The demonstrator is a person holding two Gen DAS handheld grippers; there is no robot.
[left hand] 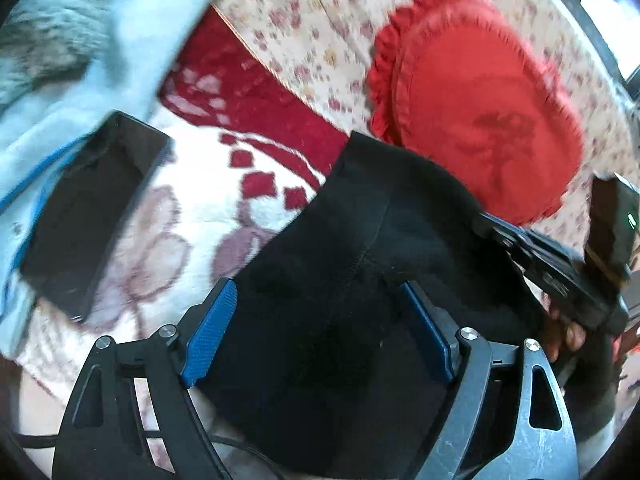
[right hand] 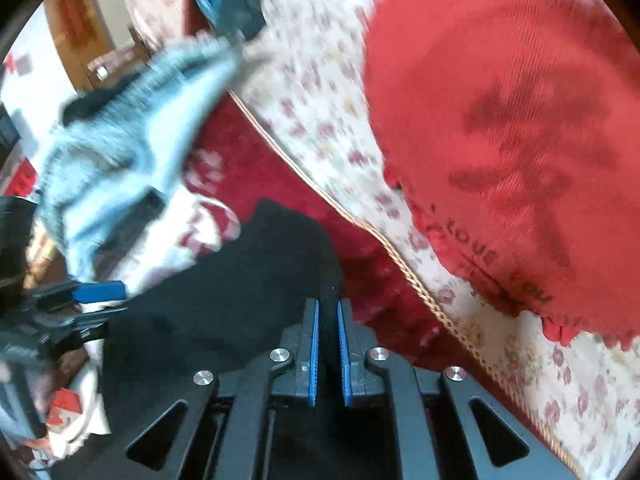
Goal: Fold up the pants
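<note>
Right tool (right hand: pixel 328 312) clamping black pants (right hand: pixel 224 288) over red-and-white blanket (right hand: pixel 248 148).

The red frilled cushion (right hand: pixel 500 140) carries dark stitched lettering along its lower edge in the right wrist view; "LOVE" can be made out, and a further word beside it is too blurred to read. Nothing else is legible.

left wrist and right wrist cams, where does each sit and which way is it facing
Left wrist: rides the left tool, tilted down over the black pants; its open blue pads straddle the cloth; the right tool and a hand show at right.
Right wrist: rides the right tool, tilted down, pads pinching the pants' edge; the left tool shows at left.
Shared: the pants, red heart cushion, floral cover.
</note>
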